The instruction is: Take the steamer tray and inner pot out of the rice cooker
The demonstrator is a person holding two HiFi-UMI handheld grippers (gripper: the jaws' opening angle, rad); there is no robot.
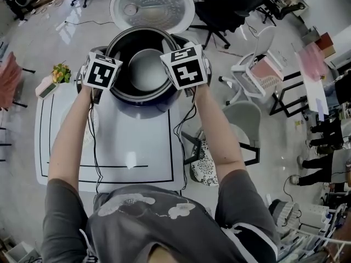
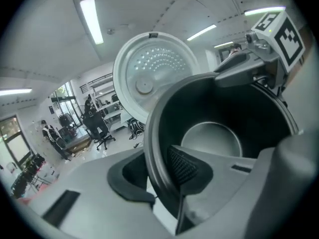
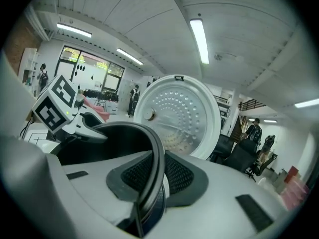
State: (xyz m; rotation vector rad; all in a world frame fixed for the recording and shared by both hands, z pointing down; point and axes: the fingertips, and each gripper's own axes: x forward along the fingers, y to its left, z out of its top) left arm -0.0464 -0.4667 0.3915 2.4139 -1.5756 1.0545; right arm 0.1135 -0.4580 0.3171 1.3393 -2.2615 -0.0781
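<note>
1. Nearest: the person's grey shirt point(image 1: 148, 223). Two bare forearms reach out from it across the counter point(image 1: 131, 147) toward its far edge.
2. The counter is white with a black outline. One rice cooker point(image 1: 145, 100) stands at the middle of the far edge. Open white surface runs from its base to the near edge.
3. One lid point(image 1: 152, 4) stands open, tipped back beyond the far edge.
4. One inner pot point(image 1: 137, 40) sits in the cooker's mouth, dark-walled with a grey bottom. Its rim is exposed all round. Cannot tell whether it is off its seat.
5. Left gripper point(image 2: 164, 173): fingers point(image 2: 184, 166) clamped on the pot's left rim, one pad inside and one outside.
6. Right gripper point(image 3: 152, 178): fingers point(image 3: 177, 176) clamped on the right rim, which is pinched between the two pads. The two grippers sit opposite each other.
7. Black cables point(image 1: 94, 147) trail back along both forearms.
8. Far left corner: one small plant point(image 1: 61, 72) with yellow flowers, just beside the left gripper's side of the cooker.
9. Off the right edge: two white chairs, one close point(image 1: 244, 119) and one farther point(image 1: 255, 64). One black office chair point(image 1: 225, 10) stands beyond the lid.
</note>
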